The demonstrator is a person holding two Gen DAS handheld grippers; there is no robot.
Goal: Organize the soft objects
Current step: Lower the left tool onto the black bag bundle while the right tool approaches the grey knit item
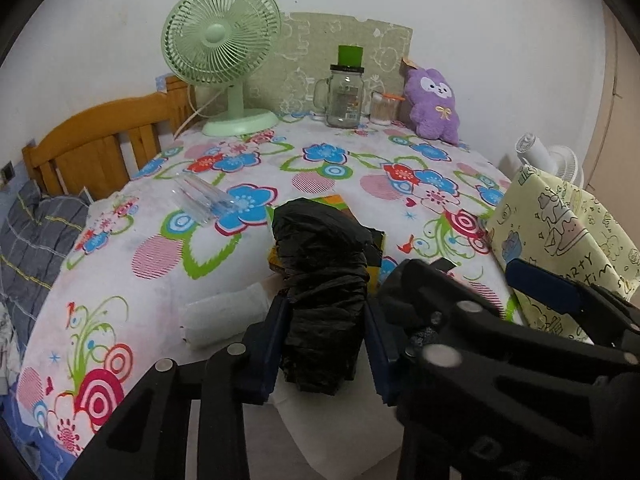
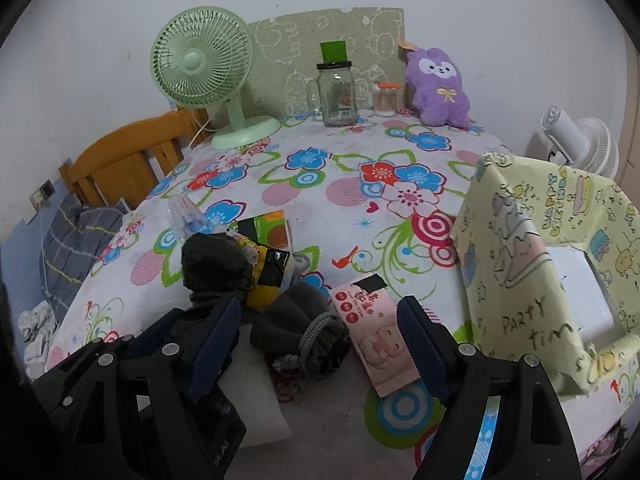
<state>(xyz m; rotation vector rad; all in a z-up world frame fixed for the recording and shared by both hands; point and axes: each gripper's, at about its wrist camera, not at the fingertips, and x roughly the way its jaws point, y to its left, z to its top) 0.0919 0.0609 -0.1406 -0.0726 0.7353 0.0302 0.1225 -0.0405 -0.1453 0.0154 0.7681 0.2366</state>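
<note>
My left gripper [image 1: 326,332] is shut on a crumpled black plastic bag [image 1: 322,280] and holds it upright above the table's front; the bag also shows in the right wrist view [image 2: 216,262]. My right gripper [image 2: 320,344] is open above a grey drawstring pouch [image 2: 304,328] and a pink tissue pack [image 2: 380,340]. A yellow-black snack packet [image 2: 268,268] lies beside the pouch. A purple plush toy [image 1: 434,100] leans on the back wall. A yellow paper-covered box [image 2: 560,272] stands at the right.
A floral tablecloth [image 1: 340,168] covers the table. A green fan [image 1: 222,52], a glass jar [image 1: 344,96] and a toothpick jar [image 1: 382,108] stand at the back. A clear plastic cup [image 1: 204,198] lies at left, a white packet [image 1: 224,316] near the front. A wooden bed frame [image 1: 100,148] is left.
</note>
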